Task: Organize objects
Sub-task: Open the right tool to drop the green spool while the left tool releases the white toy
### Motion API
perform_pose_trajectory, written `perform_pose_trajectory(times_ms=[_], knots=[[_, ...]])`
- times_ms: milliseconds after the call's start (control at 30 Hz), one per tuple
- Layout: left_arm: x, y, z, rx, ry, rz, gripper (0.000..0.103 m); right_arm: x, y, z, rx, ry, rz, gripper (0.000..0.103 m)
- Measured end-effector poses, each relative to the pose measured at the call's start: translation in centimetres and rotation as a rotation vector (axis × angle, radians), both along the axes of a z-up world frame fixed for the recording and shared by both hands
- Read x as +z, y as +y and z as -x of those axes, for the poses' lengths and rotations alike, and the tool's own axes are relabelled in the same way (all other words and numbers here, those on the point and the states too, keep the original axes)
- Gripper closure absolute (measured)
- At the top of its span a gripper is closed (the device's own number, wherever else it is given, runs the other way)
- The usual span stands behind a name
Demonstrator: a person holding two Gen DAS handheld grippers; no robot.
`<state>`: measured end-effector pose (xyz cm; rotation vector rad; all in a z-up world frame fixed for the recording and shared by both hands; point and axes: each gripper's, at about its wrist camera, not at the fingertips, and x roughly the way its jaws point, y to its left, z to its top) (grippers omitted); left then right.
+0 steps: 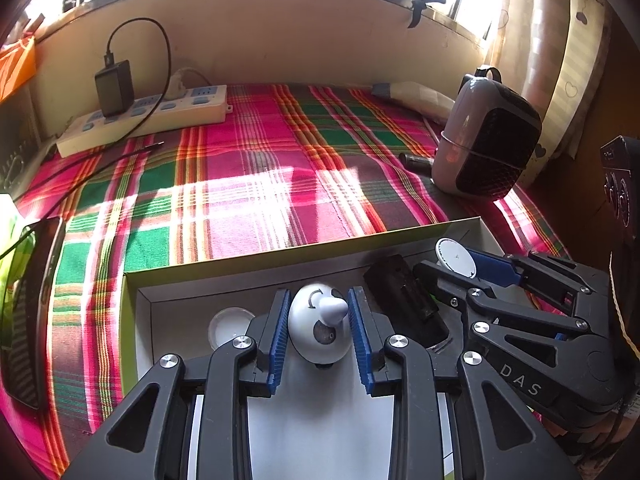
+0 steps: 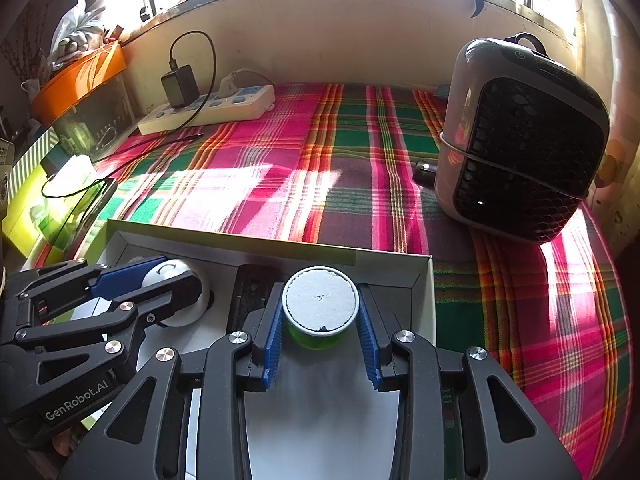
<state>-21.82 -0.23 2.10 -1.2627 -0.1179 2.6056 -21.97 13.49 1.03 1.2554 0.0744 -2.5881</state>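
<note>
Now, over the white box (image 1: 140,320), my left gripper (image 1: 319,320) pinches the white egg-shaped gadget (image 1: 316,332); right gripper (image 2: 320,320), beside it, clamps the green tub (image 2: 320,304).

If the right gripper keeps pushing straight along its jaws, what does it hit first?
The right gripper, shut on the white-capped green jar, points down into the box; likely the box floor or far wall first, though depth is unclear.

An open box (image 1: 256,258) is set at the near edge of the cloth-covered counter (image 1: 280,184). Within it, an egg-shaped device (image 1: 316,328) lies left, a dark block (image 1: 404,300) in the middle, a capped jar (image 2: 320,308) right. A power strip (image 1: 152,118) is placed far left, a heater (image 1: 486,140) far right.
</note>
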Motion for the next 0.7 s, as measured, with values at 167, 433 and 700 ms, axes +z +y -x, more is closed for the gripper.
perform_pose_trajectory(times_ms=[167, 433, 700], knots=[[-0.08, -0.2, -0.02, 0.013, -0.002, -0.001, 0.075, 0.02, -0.12, 0.04, -0.009, -0.003, -0.009, 0.068], [-0.1, -0.07, -0.02, 0.013, -0.003, 0.011, 0.074, -0.01, -0.15, 0.1, -0.012, -0.003, -0.008, 0.068], [-0.11, -0.05, 0.04, 0.015, -0.003, 0.013, 0.072, -0.05, 0.05, 0.01, -0.021, -0.011, 0.0, 0.06]])
